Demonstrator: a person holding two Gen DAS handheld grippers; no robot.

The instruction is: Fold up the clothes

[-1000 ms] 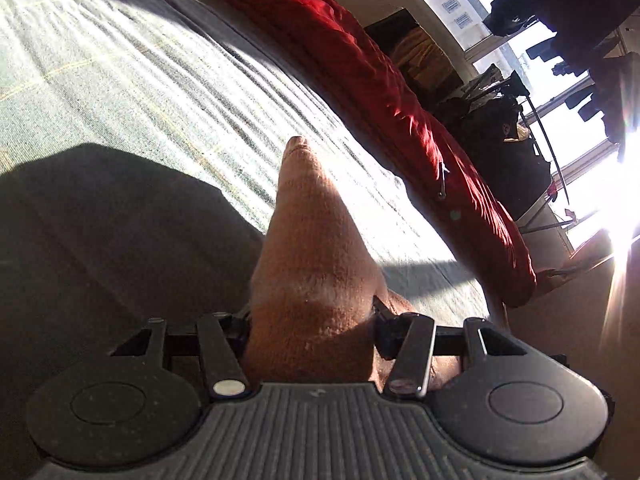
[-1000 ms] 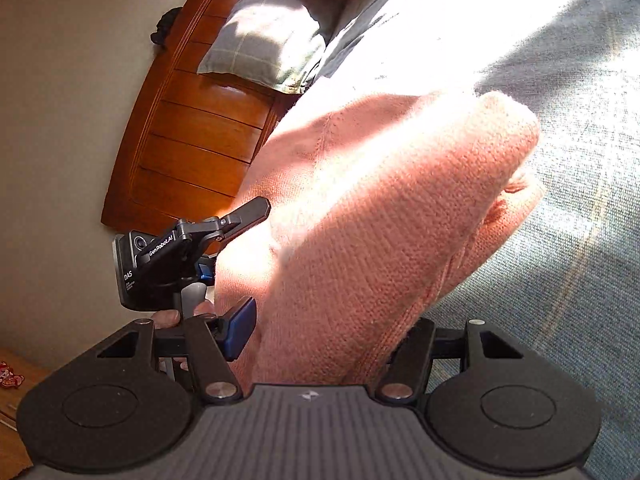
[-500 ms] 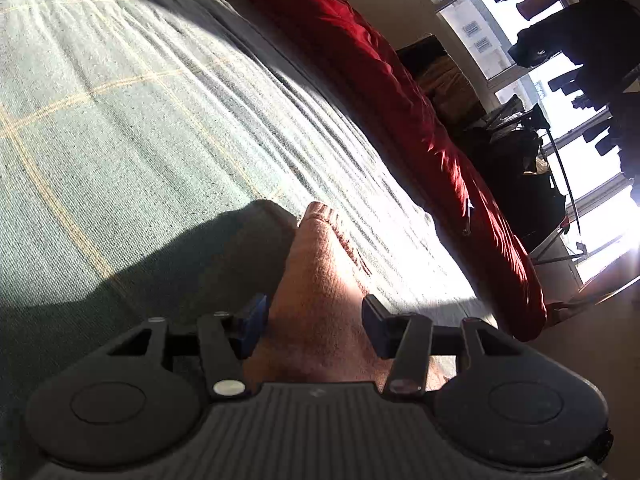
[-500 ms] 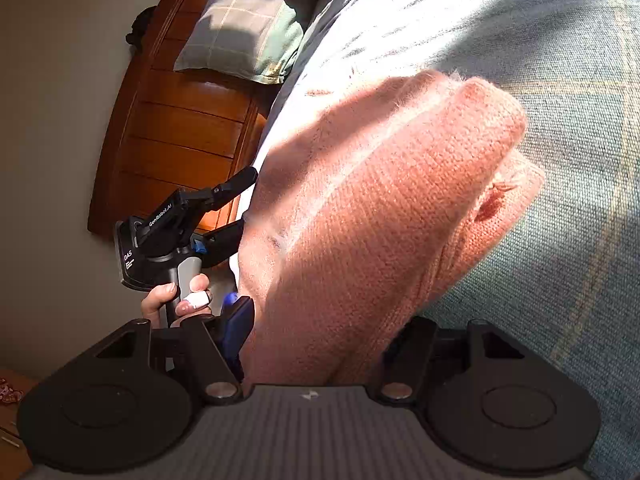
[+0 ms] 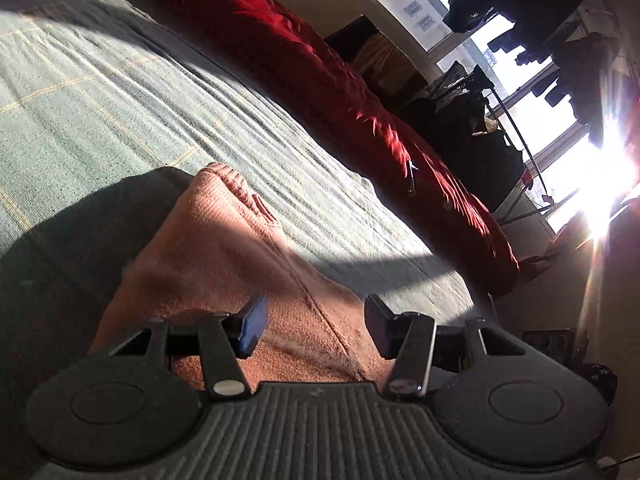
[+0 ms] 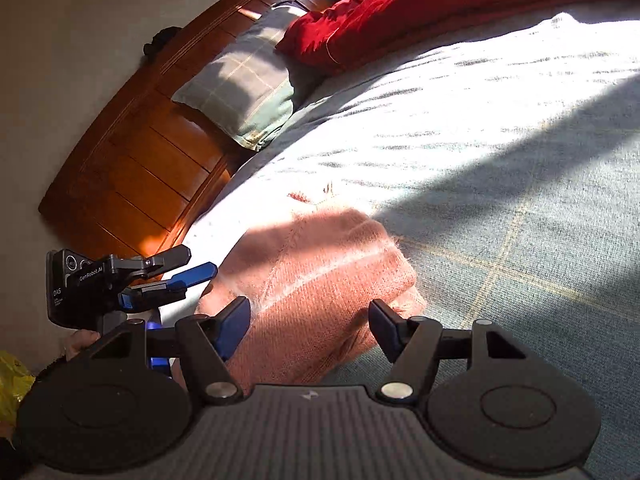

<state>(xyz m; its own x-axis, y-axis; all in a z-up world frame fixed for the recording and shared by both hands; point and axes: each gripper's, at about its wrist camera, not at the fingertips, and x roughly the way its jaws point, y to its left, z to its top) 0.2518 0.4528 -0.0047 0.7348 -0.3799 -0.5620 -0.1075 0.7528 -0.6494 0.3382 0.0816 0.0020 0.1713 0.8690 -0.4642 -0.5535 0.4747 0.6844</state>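
Note:
A pink knit sweater [image 5: 224,248] lies folded on the green checked bed cover [image 5: 120,100]. My left gripper [image 5: 316,328] is open, its fingers spread on either side of the sweater's near end without pinching it. In the right wrist view the same sweater [image 6: 320,280] rests on the bed cover [image 6: 500,160] near the bed's edge. My right gripper [image 6: 308,328] is open too, straddling the folded bundle. The left gripper [image 6: 200,262] shows at the sweater's left side, held by a hand [image 6: 80,340], with its jaws apart.
A red duvet [image 5: 320,80] runs along the far side of the bed. Beyond it stand a drying rack with dark clothes [image 5: 480,132] and a glaring window [image 5: 592,168]. A checked pillow [image 6: 244,88] leans on the wooden headboard [image 6: 140,184].
Both grippers have lowered the sweater onto the bed and opened, letting it go. The sweater now lies flat instead of hanging in the fingers.

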